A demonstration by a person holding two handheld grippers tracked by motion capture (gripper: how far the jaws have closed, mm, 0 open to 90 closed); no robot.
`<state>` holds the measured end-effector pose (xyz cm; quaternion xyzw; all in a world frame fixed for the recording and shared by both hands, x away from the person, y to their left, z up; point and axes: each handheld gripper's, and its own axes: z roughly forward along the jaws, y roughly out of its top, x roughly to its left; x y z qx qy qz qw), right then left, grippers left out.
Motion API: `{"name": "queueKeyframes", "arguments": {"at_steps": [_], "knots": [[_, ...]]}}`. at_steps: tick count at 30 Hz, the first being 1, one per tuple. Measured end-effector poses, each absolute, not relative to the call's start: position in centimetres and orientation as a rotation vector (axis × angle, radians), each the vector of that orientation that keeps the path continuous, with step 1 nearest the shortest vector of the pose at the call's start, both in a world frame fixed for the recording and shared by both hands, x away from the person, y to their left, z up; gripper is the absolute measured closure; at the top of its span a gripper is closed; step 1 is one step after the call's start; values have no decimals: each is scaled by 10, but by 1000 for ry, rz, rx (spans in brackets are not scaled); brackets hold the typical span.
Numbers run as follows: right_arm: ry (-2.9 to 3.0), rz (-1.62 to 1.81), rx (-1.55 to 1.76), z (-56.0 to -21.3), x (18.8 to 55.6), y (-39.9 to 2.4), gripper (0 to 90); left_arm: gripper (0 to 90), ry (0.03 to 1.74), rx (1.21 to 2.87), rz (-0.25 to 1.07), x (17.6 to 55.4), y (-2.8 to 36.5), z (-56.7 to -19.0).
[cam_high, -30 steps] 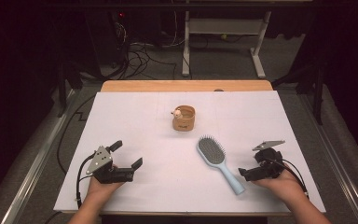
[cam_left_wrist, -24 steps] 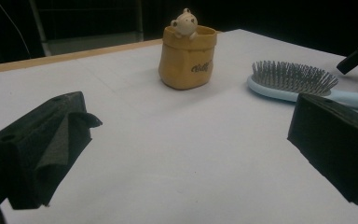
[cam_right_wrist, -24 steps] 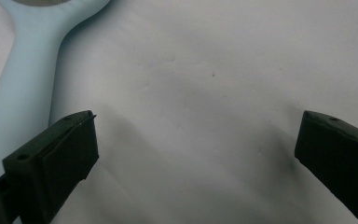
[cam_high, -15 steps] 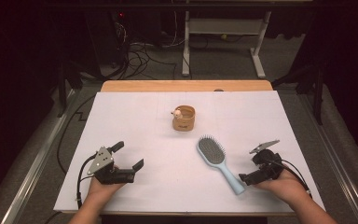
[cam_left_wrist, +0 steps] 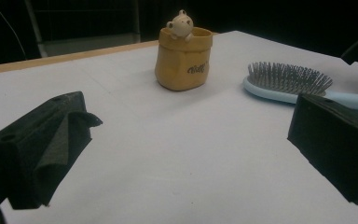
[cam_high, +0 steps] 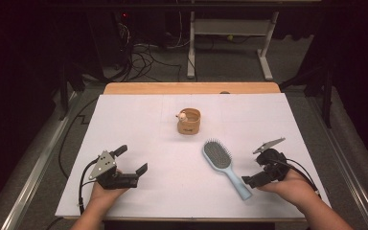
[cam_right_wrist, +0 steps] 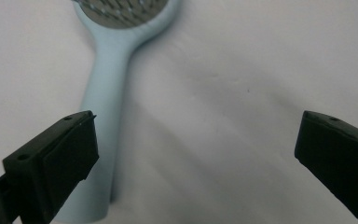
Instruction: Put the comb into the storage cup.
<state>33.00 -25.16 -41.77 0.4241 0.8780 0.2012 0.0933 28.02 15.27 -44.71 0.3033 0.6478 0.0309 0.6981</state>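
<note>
Right gripper (cam_high: 258, 165) has dropped and closed in on the brush (cam_high: 225, 167) handle since a second ago; left gripper (cam_high: 132, 162) hasn't budged. Brush lies flat on the bench (cam_high: 139, 120), bristles up, just near-right of the cup (cam_high: 189, 121), handle end toward the right gripper. Both grippers wide open, holding nothing. Risk: in the right gripper view the handle (cam_right_wrist: 103, 112) sits by one jaw, not centred, so closing now would likely shove or pivot the brush instead of gripping it.

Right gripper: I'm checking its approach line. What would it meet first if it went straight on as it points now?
Probably the hairbrush: the open right gripper tilts down at the table, the handle beside one jaw.
</note>
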Motion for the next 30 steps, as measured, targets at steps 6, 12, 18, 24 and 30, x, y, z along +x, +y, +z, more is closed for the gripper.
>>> {"name": "queueKeyframes", "arguments": {"at_steps": [6, 12, 18, 24, 30], "knots": [[2629, 595, 1225, -412, 338, -231, 3, 4, 1441, 678, 69, 280, 154, -447], [2643, 603, 1209, -416, 347, -213, 3, 4, 1441, 676, 72, 280, 154, -447], [2639, 614, 1201, -426, 356, -197, 3, 4, 1444, 669, 68, 280, 154, -446], [2632, 627, 1211, -432, 361, -189, 3, 4, 1447, 665, 67, 280, 154, -446], [2625, 605, 1216, -435, 367, -179, 3, 4, 1449, 665, 66, 280, 154, -446]]}}
